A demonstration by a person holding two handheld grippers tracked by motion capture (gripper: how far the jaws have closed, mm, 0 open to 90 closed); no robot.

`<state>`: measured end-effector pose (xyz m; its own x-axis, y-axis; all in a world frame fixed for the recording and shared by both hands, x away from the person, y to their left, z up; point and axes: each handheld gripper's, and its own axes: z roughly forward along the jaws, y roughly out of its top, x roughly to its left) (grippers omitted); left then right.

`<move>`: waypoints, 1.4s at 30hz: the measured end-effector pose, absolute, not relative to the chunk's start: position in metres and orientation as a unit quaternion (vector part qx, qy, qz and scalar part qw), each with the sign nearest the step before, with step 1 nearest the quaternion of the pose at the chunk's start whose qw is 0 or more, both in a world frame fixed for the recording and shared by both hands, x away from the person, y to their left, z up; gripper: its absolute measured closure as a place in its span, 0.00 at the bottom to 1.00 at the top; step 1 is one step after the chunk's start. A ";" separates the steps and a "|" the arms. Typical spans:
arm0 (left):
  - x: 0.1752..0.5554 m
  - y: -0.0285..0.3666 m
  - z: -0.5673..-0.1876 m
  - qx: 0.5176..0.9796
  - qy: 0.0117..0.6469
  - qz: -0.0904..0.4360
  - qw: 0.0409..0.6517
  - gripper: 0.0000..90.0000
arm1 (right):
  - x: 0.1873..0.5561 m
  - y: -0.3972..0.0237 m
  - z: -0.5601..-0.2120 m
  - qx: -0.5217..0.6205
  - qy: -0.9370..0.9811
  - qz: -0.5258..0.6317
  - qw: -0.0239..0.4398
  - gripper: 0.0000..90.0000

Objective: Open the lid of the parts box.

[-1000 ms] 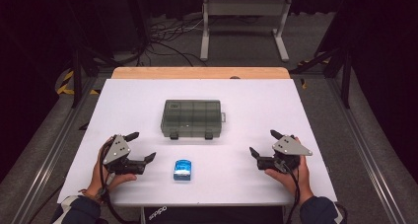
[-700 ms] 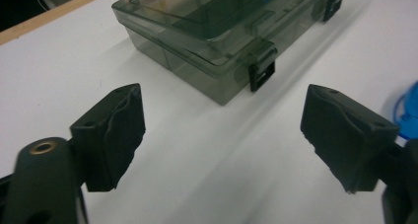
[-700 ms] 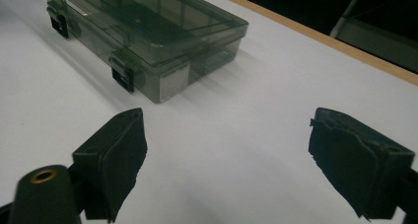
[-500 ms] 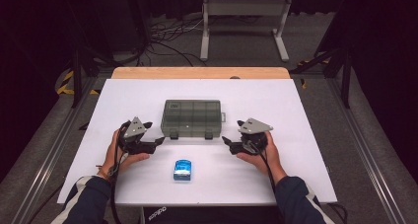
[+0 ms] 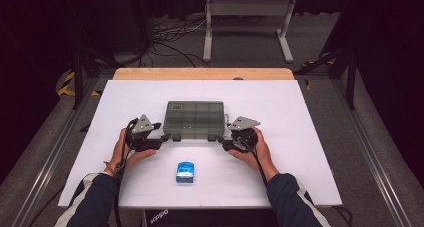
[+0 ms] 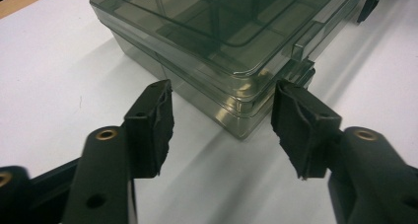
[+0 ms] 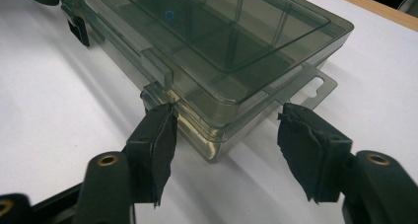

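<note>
Smoky translucent grey box [image 5: 195, 119], white table [image 5: 310, 137], probably blue small case [image 5: 185, 171].

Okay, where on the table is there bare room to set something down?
Wide bare white table right of the compartment box, likewise left of it and behind it. Crowded along the box's near edge: both claws, plus the small blue case in front.

You're in lab recording bay: white table [image 5: 310, 137], aluminium rails [image 5: 372, 162], loose cables [image 5: 165, 39], metal stand [image 5: 247, 7], dark surroundings.
</note>
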<state>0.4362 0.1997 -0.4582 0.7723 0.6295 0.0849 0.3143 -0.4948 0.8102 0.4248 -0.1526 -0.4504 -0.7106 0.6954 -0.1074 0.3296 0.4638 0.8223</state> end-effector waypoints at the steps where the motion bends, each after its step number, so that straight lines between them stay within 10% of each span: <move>1: 0.436 0.199 -0.459 0.844 0.280 0.185 0.418 0.48 | 0.425 -0.153 -0.450 0.311 0.826 0.415 0.219 0.46; 42: 0.434 0.197 -0.459 0.851 0.268 0.183 0.412 0.61 | 0.423 -0.155 -0.450 0.307 0.830 0.418 0.202 0.69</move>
<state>0.4341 0.1972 -0.4591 0.7893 0.6074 0.0903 0.3062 -0.5168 0.7995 0.4230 -0.1552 -0.4499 -0.7290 0.6799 -0.0792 0.3413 0.4613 0.8190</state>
